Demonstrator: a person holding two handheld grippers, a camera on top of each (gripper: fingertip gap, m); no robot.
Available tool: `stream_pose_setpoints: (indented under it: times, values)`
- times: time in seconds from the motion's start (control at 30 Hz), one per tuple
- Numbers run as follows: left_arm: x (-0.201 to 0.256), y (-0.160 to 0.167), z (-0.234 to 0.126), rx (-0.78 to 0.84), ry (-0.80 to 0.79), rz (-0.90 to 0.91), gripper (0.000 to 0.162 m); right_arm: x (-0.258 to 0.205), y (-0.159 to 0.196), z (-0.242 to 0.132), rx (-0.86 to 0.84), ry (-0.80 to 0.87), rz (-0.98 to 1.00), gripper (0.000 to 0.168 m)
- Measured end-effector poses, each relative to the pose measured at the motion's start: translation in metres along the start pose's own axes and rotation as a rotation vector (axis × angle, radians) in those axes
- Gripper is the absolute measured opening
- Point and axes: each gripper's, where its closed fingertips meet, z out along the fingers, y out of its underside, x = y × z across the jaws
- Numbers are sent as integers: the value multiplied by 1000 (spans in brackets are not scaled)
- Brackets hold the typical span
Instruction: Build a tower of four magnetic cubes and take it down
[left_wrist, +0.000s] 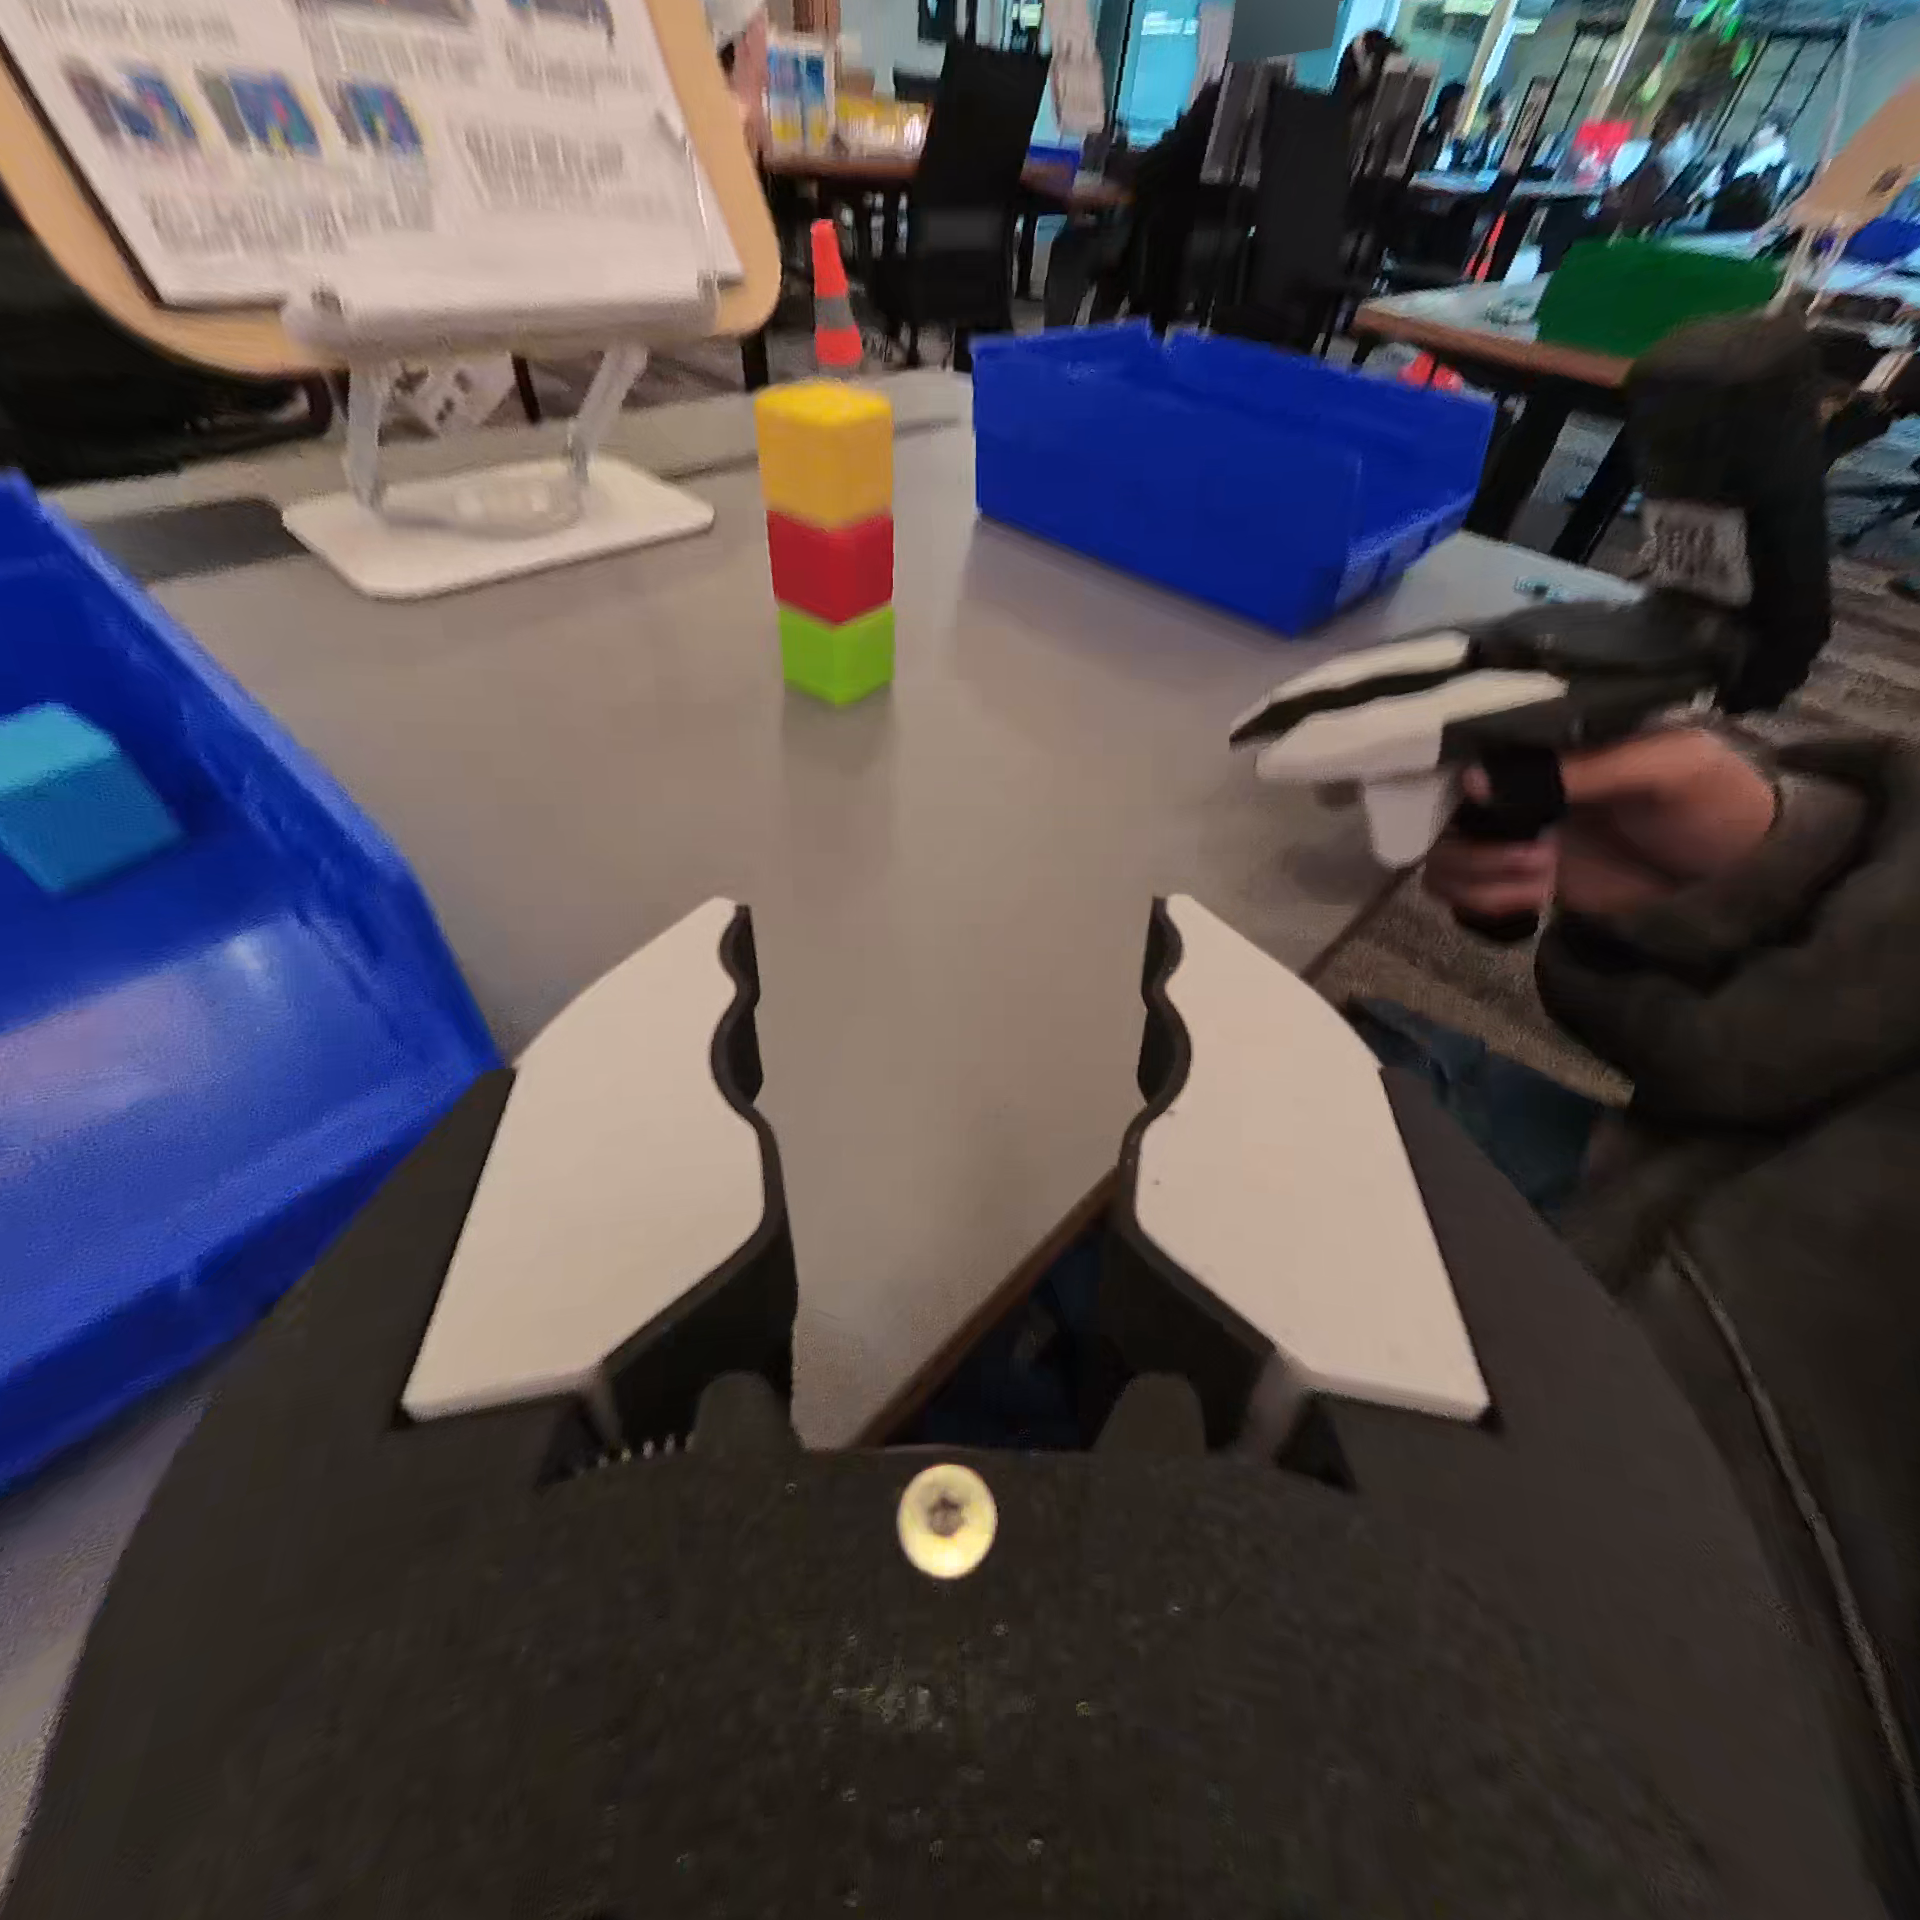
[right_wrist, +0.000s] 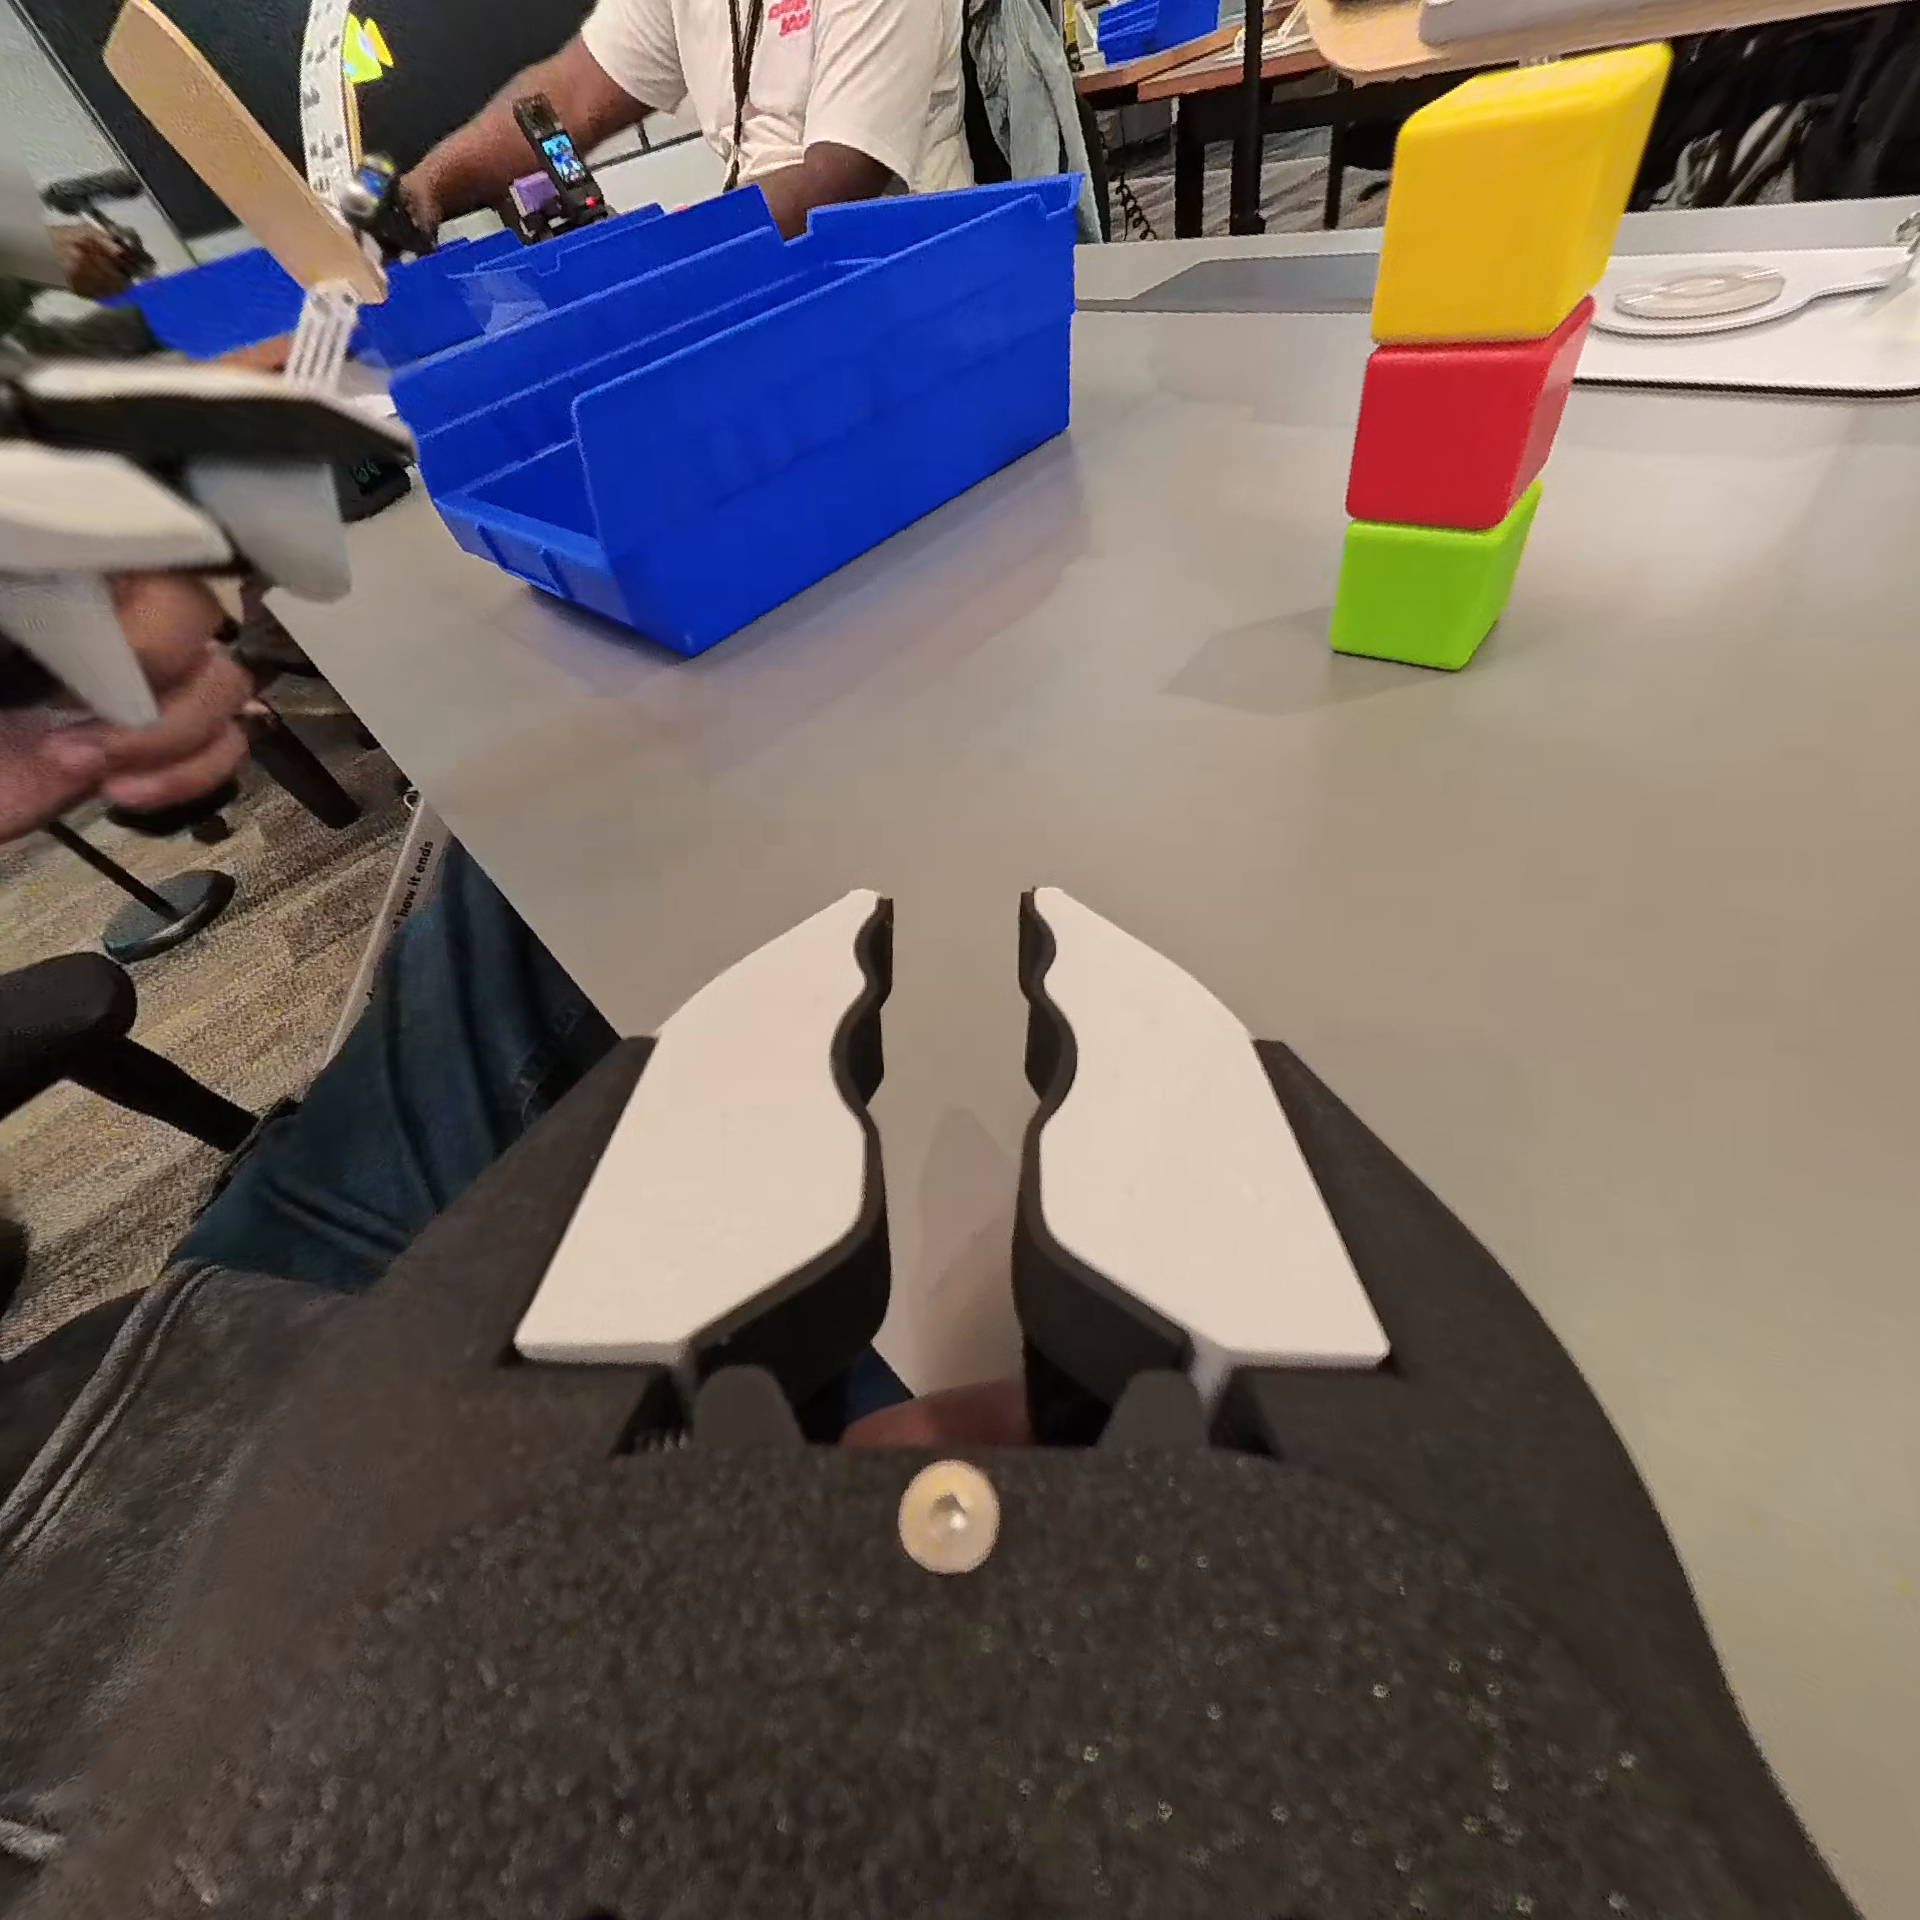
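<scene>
three cubes stacked on the grey table (left_wrist: 623, 790): yellow cube (left_wrist: 824, 452) on red cube (left_wrist: 831, 566) on green cube (left_wrist: 837, 652), faces flush, tower upright, standing between the two blue bins. a fourth, blue cube (left_wrist: 73, 795) lies in the left bin (left_wrist: 260, 987); the right bin (left_wrist: 1226, 468) looks empty from the right wrist view. left gripper (left_wrist: 951, 914) spread wide, empty, aimed at the tower but well apart from it. right gripper (right_wrist: 956, 904) narrowly parted, empty, near the table edge, tower off to its right. judgement: tower one cube short, so the blue cube is next. cubes look like light, rigid, smooth plastic, likely a bit slippery; magnets should snap and hold alignment but may tug neighbours. grip flat opposite side faces at mid height, squarely, and lower straight down onto the yellow.
</scene>
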Motion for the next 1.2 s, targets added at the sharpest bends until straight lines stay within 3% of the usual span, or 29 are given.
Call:
stream_pose_setpoints:
  times: [0.1,0.23,0.37,0.5,0.63,0.77,0.83,1.1,1.2]
  values:
    - [-18,23,-18,-86,-55,34,72,-1,1,2,-8,3,-12,23]
    - [-74,-14,-27,-118,-173,-56,75,-1,2,3,-14,10,-23,23]
    - [-152,-58,-6,-180,-408,-164,72,-1,4,5,-23,5,-18,23]
    - [-230,-68,33,-314,-633,-276,72,-3,5,5,-27,6,-30,23]
    - [-286,-48,79,-508,-711,-362,73,-4,5,4,-28,-3,-30,23]
    - [-304,-11,113,-695,-656,-513,78,-4,4,3,-25,-13,-17,23]
    - [-305,3,127,-752,-613,-577,61,-4,5,3,-30,-18,-16,23]
    - [-326,42,128,-971,-688,-580,78,-6,7,4,-41,-26,-19,23]
    - [-312,60,132,-1038,-570,-665,51,-6,8,4,-49,-26,-21,23]
